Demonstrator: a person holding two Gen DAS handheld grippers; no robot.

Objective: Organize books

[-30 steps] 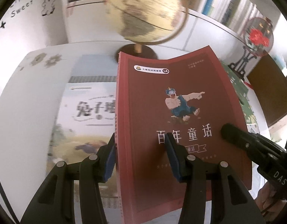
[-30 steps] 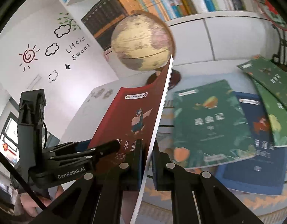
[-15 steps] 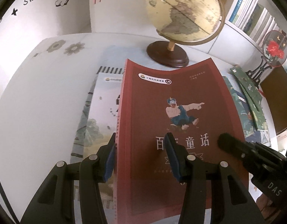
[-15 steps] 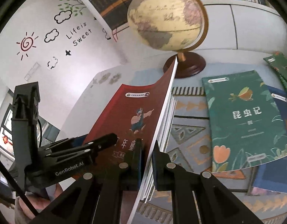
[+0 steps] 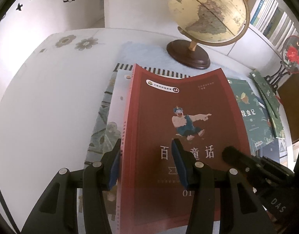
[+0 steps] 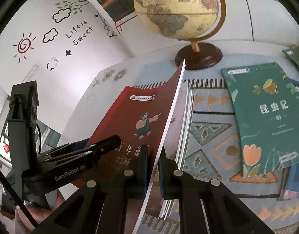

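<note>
The red book [image 5: 180,136] is held between both grippers above a stack of pale-covered books [image 6: 185,117] lying on a patterned mat [image 6: 211,136] on the table [image 5: 52,97]. Its cover bears a cartoon figure, white Chinese characters, an oval label ending in "L4" and the figure "01" near the bottom edge. The left gripper [image 5: 147,161] has its jaws clamped across the spine side of the book, one pad on the cover; the right gripper [image 6: 153,165] has its jaws nearly closed on the thin opposite edge (its body reads "DAS" in the left view, while the left one reads "GenRobot.AI"). To the right lies a green book [image 6: 266,117] with a tulip, a blue book [image 6: 295,175] under it, and further green ones at the frame's edge. A globe [image 5: 205,13] on a dark wooden base stands behind the stack. The wall reads "Life is Sweet".
</note>
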